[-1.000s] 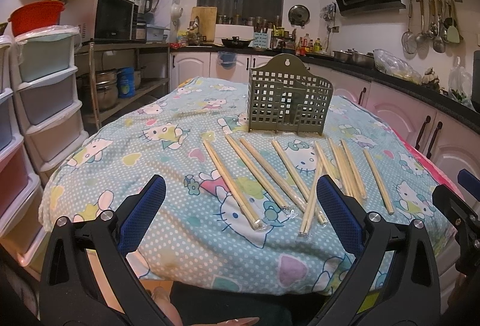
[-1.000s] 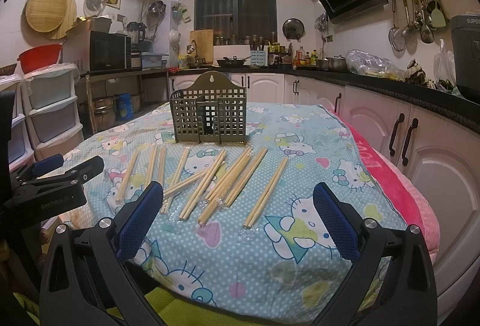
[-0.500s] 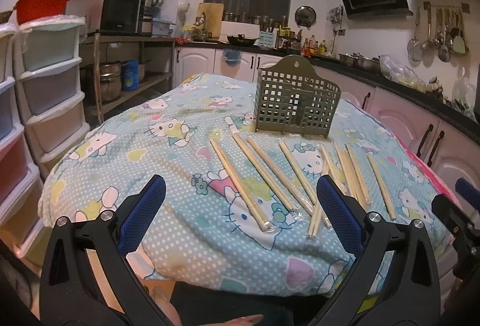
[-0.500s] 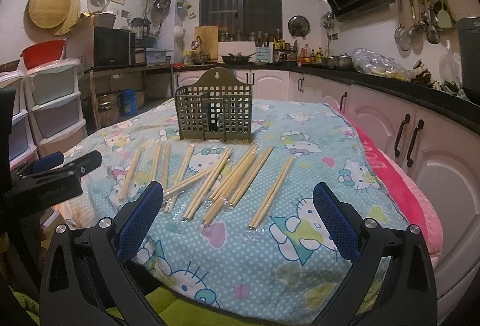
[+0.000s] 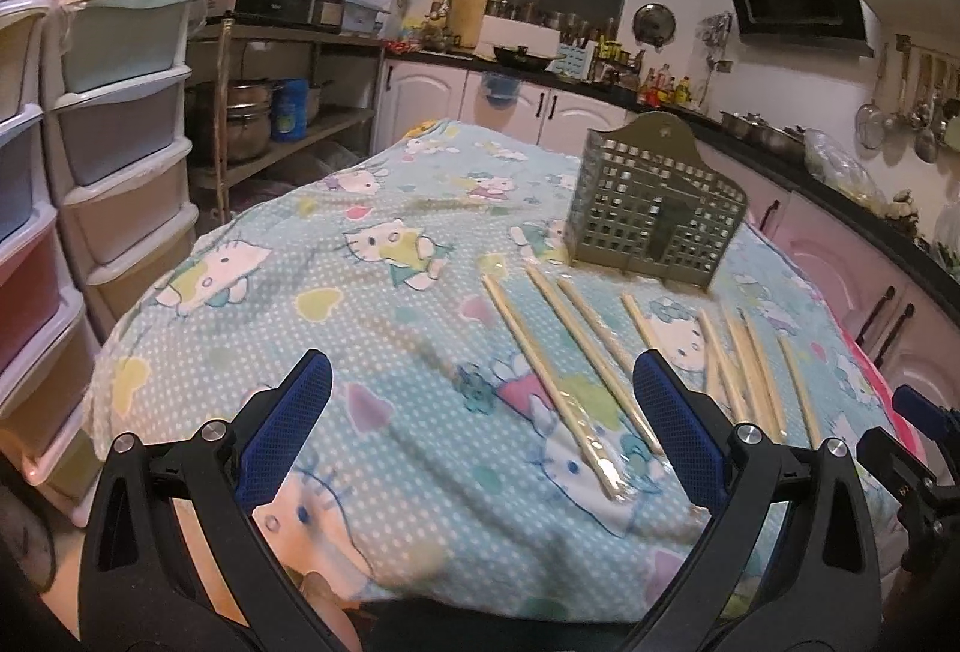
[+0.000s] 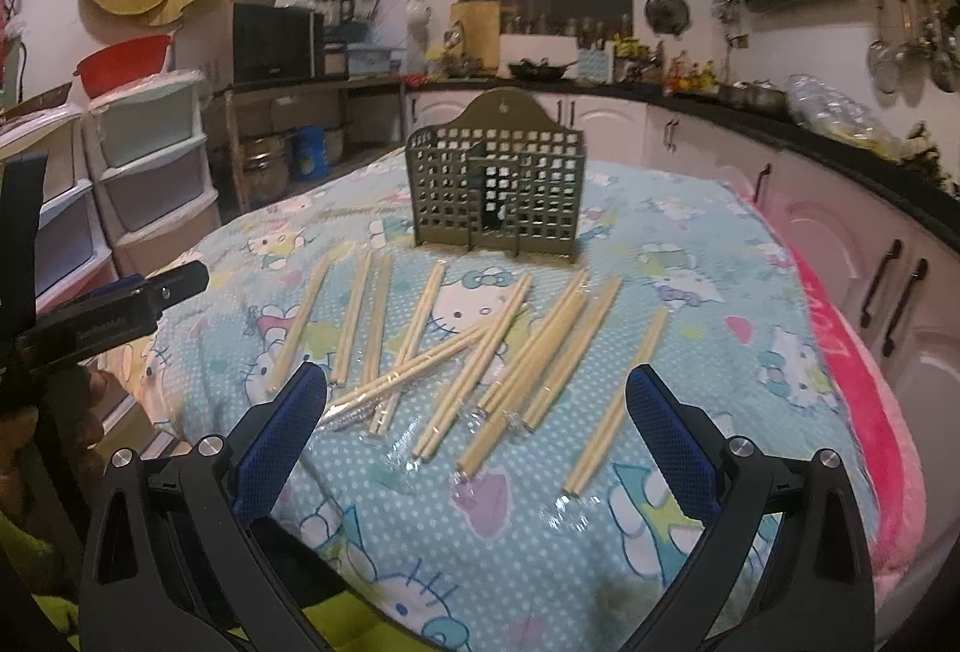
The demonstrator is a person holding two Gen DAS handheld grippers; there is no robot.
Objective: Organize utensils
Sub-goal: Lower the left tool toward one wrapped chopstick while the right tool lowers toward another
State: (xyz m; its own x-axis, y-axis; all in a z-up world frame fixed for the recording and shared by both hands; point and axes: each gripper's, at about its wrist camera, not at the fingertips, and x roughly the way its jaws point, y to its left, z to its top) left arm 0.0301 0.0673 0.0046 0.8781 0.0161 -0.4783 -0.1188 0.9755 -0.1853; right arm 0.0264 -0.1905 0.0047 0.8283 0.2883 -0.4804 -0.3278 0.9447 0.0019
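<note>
Several wrapped pairs of wooden chopsticks [image 6: 480, 352] lie fanned out on the Hello Kitty cloth, in front of an olive-green perforated utensil holder [image 6: 497, 194] that stands upright and looks empty. In the left wrist view the chopsticks [image 5: 606, 358] lie ahead and to the right, the holder [image 5: 654, 220] beyond them. My left gripper [image 5: 480, 418] is open and empty over the table's near left part. My right gripper [image 6: 477, 427] is open and empty, low over the near ends of the chopsticks.
The table wears a blue dotted cloth [image 6: 690, 256] with a pink blanket [image 6: 864, 388] hanging at its right edge. Stacked plastic drawers [image 5: 120, 135] stand to the left. Kitchen cabinets [image 6: 840, 208] and a counter run along the right and back.
Both grippers have moved forward and lower toward the table. The left view has swung to the left, so the chopsticks and holder sit further right. Both stay open.
</note>
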